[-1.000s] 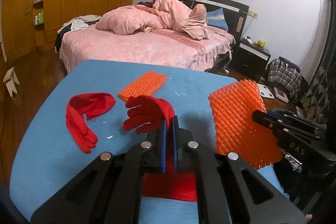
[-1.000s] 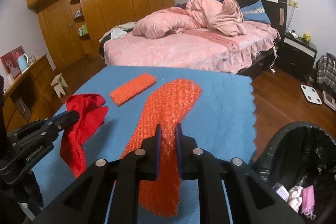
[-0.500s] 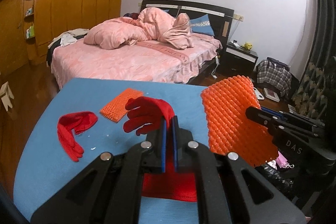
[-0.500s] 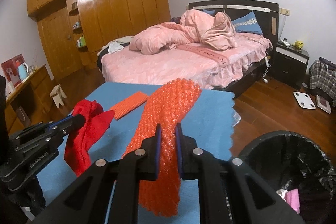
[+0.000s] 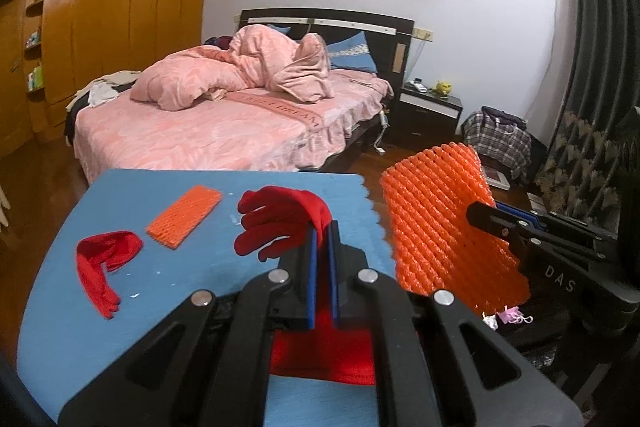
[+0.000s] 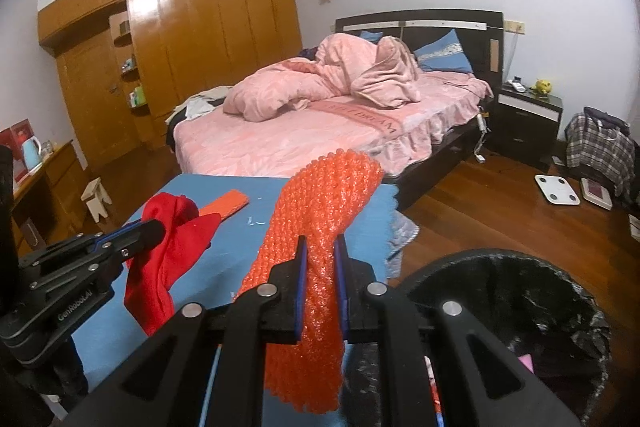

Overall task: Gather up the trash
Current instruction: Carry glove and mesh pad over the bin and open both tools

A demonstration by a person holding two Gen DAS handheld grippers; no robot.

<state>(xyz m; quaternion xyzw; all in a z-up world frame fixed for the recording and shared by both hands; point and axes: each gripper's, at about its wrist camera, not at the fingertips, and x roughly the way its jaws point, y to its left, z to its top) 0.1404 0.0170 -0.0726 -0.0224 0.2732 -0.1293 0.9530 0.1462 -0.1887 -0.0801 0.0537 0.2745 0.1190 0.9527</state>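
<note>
Red cloth, a glove (image 5: pixel 280 223), is pinched tight in the left gripper (image 5: pixel 323 247) low in the middle of the left view. The right gripper (image 6: pixel 320 259) squeezes an orange foam net (image 6: pixel 320 211) that hangs over the table (image 6: pixel 224 251) edge. The black trash bin (image 6: pixel 520 291) sits at the lower right. Another red glove (image 5: pixel 102 263) and a small orange net (image 5: pixel 184 215) lie on the table.

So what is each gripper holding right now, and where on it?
Left gripper is shut on a red glove around its middle. Right gripper is shut on an orange foam net, also about midway along.
</note>
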